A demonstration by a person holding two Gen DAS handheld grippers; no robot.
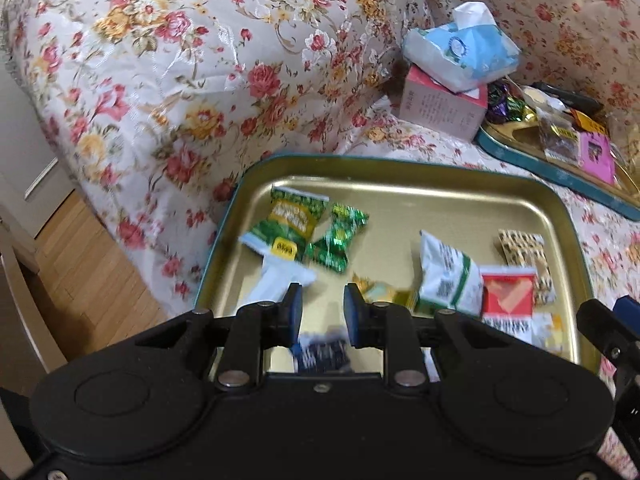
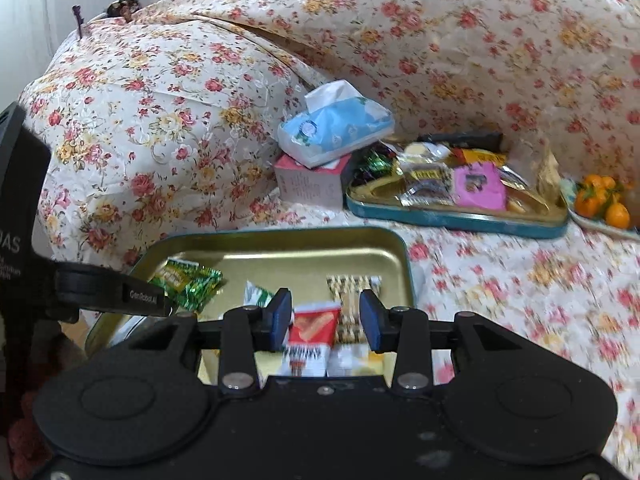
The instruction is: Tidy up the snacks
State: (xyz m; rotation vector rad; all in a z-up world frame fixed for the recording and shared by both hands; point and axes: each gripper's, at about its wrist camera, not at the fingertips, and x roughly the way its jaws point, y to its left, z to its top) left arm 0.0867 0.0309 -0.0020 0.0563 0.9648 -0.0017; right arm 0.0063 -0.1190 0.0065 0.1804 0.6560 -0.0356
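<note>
A gold tin tray with a teal rim (image 1: 400, 168) lies on the floral sofa cover and holds several snack packets. Among them are a green-yellow packet (image 1: 294, 220), a green foil candy (image 1: 338, 240), a white packet with green stripes (image 1: 448, 276), a red packet (image 1: 506, 296) and a patterned packet (image 1: 524, 252). My left gripper (image 1: 323, 316) hovers over the tray's near side, open by a narrow gap with nothing between its pads. A dark packet (image 1: 323, 354) lies blurred on the tray beneath it. My right gripper (image 2: 325, 318) stands open above the red packet (image 2: 314, 322), clear of it.
A second teal-rimmed tray (image 2: 460, 216) heaped with snacks sits further back on the right. A blue tissue pack (image 2: 336, 124) rests on a pink box (image 2: 308, 180) beside it. Oranges (image 2: 600, 200) lie at the far right. The wood floor (image 1: 80, 260) drops off left of the sofa.
</note>
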